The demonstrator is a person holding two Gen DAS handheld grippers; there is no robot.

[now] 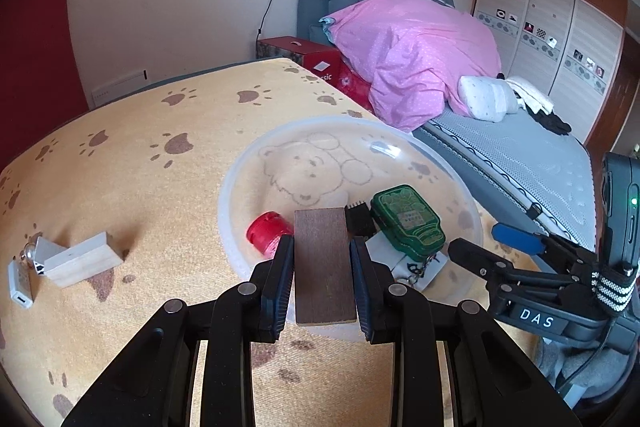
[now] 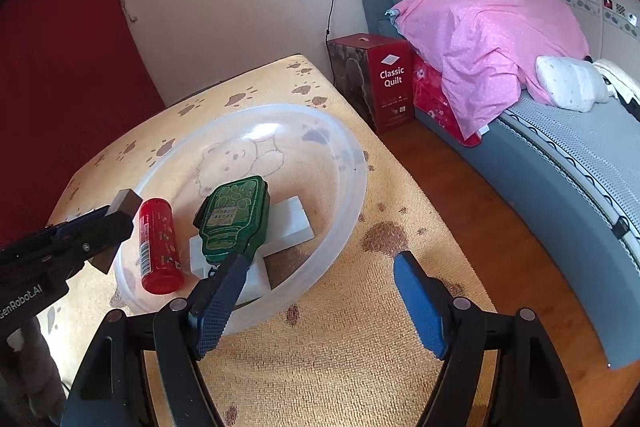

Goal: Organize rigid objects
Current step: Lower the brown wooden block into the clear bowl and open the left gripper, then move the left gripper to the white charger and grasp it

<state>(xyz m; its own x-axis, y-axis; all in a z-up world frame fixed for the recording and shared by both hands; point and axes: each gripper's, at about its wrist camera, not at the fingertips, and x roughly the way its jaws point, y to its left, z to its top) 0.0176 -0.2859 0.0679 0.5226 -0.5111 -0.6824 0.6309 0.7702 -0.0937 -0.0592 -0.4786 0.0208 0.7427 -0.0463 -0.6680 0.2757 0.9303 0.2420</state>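
My left gripper (image 1: 322,242) is shut on a dark brown wooden block (image 1: 325,263), held over the near rim of a clear plastic bowl (image 1: 240,187). In the bowl lie a red cylinder (image 1: 268,231), a green tin (image 1: 408,223), a small black part (image 1: 360,219) and white blocks (image 1: 384,251). In the right wrist view, my right gripper (image 2: 320,263) is open and empty at the near right of the bowl (image 2: 352,167); its left finger overlaps the rim near the green tin (image 2: 234,219). The red cylinder (image 2: 160,247) lies left of it.
A pale wooden block (image 1: 84,259), a metal piece (image 1: 34,253) and a white adapter (image 1: 20,285) lie on the paw-print cloth left of the bowl. The table edge (image 2: 420,187) drops to a wood floor. A red box (image 2: 390,79) and a bed (image 2: 560,167) stand beyond.
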